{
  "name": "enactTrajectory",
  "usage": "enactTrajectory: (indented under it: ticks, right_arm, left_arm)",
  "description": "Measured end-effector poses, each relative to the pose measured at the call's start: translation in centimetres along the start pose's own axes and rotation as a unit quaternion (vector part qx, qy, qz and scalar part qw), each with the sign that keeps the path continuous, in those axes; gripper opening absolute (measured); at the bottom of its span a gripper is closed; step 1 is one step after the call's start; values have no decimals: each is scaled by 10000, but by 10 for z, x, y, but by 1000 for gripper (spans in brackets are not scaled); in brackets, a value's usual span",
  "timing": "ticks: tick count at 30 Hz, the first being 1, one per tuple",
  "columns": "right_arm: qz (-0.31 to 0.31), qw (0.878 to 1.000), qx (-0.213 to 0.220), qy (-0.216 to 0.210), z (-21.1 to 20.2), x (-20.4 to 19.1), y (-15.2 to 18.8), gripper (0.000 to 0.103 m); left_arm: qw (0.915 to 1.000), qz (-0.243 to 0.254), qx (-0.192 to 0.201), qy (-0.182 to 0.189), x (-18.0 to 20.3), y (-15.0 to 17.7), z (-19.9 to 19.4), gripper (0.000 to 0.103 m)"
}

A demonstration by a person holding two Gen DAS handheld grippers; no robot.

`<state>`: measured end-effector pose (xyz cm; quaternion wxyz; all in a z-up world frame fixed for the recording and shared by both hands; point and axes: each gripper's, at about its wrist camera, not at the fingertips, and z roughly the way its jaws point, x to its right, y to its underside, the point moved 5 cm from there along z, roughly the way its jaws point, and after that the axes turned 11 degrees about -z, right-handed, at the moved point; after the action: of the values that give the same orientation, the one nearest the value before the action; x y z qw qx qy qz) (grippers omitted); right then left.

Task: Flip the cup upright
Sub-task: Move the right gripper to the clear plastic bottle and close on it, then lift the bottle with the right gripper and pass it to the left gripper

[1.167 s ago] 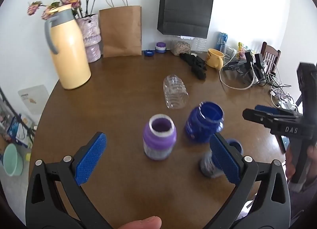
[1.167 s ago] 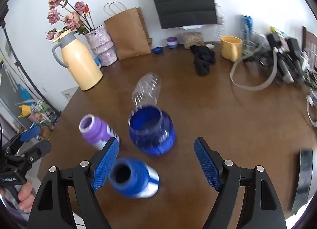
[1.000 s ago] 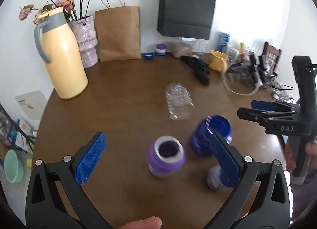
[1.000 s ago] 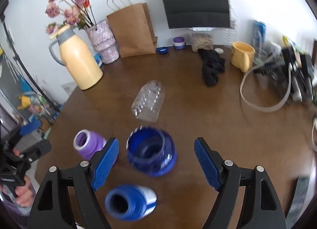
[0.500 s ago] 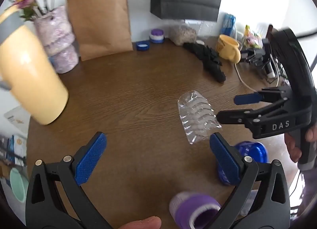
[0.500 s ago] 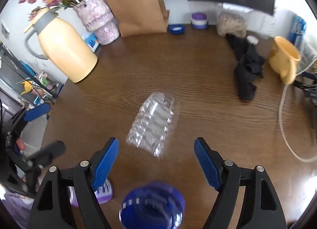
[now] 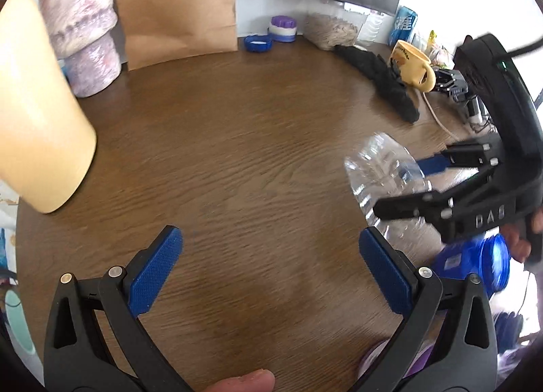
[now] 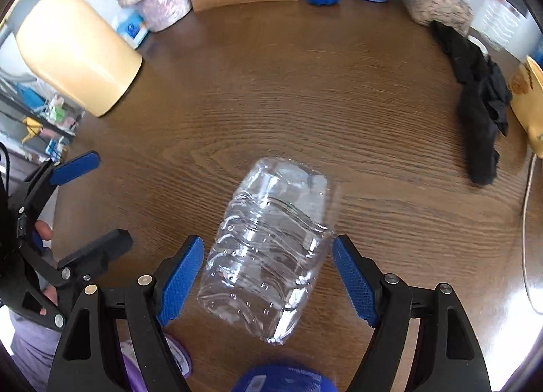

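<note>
**Cup on its side, right gripper straddling it**

We are over a round brown wooden counter (image 8: 305,93) set against a white wall, with a yellow jug (image 8: 74,53), a brown paper bag (image 7: 176,2) and a yellow mug (image 7: 412,64) along its far edge. The clear plastic cup (image 8: 271,249) lies on its side near the middle of the counter, its long axis running from close to us, a little left, away toward the upper right in the right wrist view. Which end is the mouth we cannot tell for certain.

Our right gripper (image 8: 264,280) is the nearer one: its blue pads stand apart, one on each side of the cup's near end, not visibly touching it. Our left gripper (image 7: 268,273) is also spread wide, over bare wood, with the cup (image 7: 383,181) well off to its right.

We judge the right gripper must close across the cup's width, then rotate it to stand; thin plastic may buckle or slip.
</note>
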<state>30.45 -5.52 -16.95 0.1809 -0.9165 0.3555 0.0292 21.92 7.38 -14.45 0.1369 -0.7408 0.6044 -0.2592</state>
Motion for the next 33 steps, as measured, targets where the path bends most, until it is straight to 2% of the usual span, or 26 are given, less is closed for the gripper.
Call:
enactTrajectory:
  ticks: [1,5,8,10,15,19,20,22,23,25,27,31,33]
  right_arm:
    - [-161,9999,2,-7,1,-5,-3,72]
    - [-1127,9935,-150,-111,4,-30,-8,71]
    - [-1997,9793,-336,78,1,-47,7,72]
    - [-2115,9757,-422,384,-3,-42,17,72]
    - [-1815,9793,-371,822,-15,-11,27,73]
    - [-1802,9832,-126,270,-20,-6,35,73]
    - [-1902,9812,-104,297,-20,-8,30,72]
    - [-2232,9736,-47,478,-15,-18,34,72]
    - [-2537,9664,68,414,-16,-27,38,72]
    - [-3019,9532,158,2,-16,-45,46,72]
    - [-3159,9486,78,-191,-13,-55,49,72]
    - [-2982,9505,131,-860,-12,-55,42,76]
    - [-2911,9520,252,-909,-16,-56,43,78]
  left_arm:
    - [10000,58,2,10,-2,3,-3,103]
    - [9991,426,41,70,3,9,-14,103]
    - [9972,749,79,-19,11,10,-17,103]
    - [9957,926,-31,43,17,10,-13,103]
    - [9911,1326,26,140,38,5,-3,103]
    - [9854,1677,53,301,61,2,6,103]
    - [9837,1763,76,335,65,3,7,103]
    - [9799,1963,92,343,74,8,10,103]
    - [9787,2024,87,328,76,11,11,103]
    - [9774,2089,49,314,78,16,16,103]
    - [9765,2125,-117,328,78,22,23,103]
    - [9747,2211,-222,230,82,27,34,103]
    - [9742,2218,-300,277,82,27,39,103]
